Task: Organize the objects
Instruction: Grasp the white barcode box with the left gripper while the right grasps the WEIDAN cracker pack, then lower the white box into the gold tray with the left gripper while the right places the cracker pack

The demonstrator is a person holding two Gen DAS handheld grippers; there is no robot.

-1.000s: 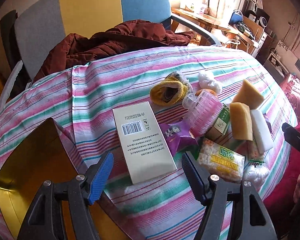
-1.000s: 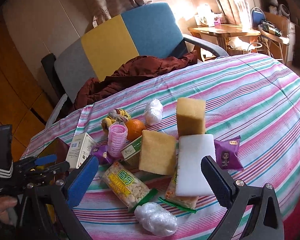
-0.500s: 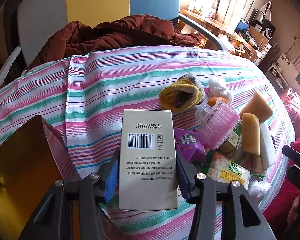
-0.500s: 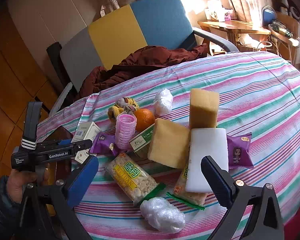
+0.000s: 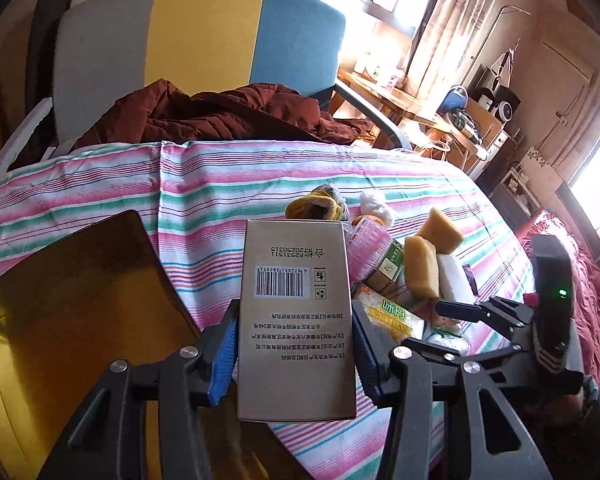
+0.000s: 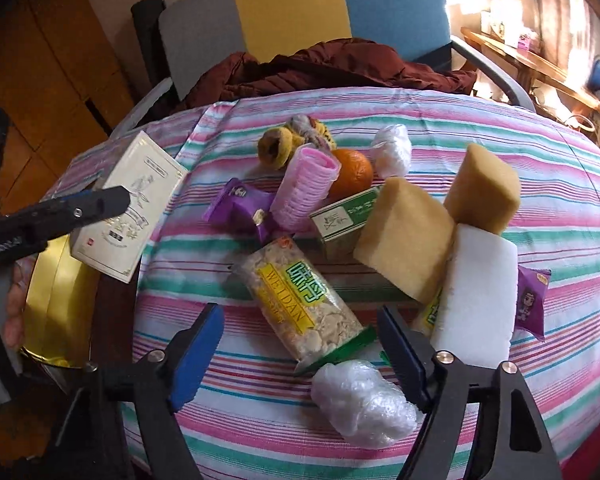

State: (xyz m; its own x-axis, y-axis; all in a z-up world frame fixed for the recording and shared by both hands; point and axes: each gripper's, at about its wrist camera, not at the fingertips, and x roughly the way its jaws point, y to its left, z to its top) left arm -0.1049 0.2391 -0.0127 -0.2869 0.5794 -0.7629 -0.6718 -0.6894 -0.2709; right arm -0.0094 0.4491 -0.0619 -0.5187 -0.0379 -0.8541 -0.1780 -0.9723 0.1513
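The flat cream cardboard box printed with a barcode [image 5: 296,312] was clamped between the blue pads of the left gripper [image 5: 294,350], one pad pressed on each long side. The box was held clear of the pink, green and white striped tablecloth [image 5: 204,192], above the cloth's near edge and beside the shiny gold rounded tin [image 5: 72,292]. In the right wrist view the same box [image 6: 130,204] was seen tilted over the tin [image 6: 56,300], with the left gripper's black finger [image 6: 88,204] across its face.

The jaws of the right gripper [image 6: 300,354] were closing. Between them lay the near end of the clear packet of pale crackers with a yellow and green label [image 6: 304,304]; the pads were not seen pressing on it. A crumpled ball of clear plastic film [image 6: 364,400] lay just in front of the right pad.

The remaining objects were gathered in a heap on the cloth: a pink ridged plastic cylinder [image 6: 304,192] leaning on an orange fruit [image 6: 352,172], a purple snack sachet [image 6: 240,208], a small green and white carton [image 6: 344,216], two yellow sponge blocks [image 6: 408,244] touching a white foam block [image 6: 476,296], and a second purple sachet [image 6: 532,296] at the far right. A dark red quilted jacket [image 5: 228,116] lay on the grey, yellow and blue chair [image 5: 204,36] behind the table.
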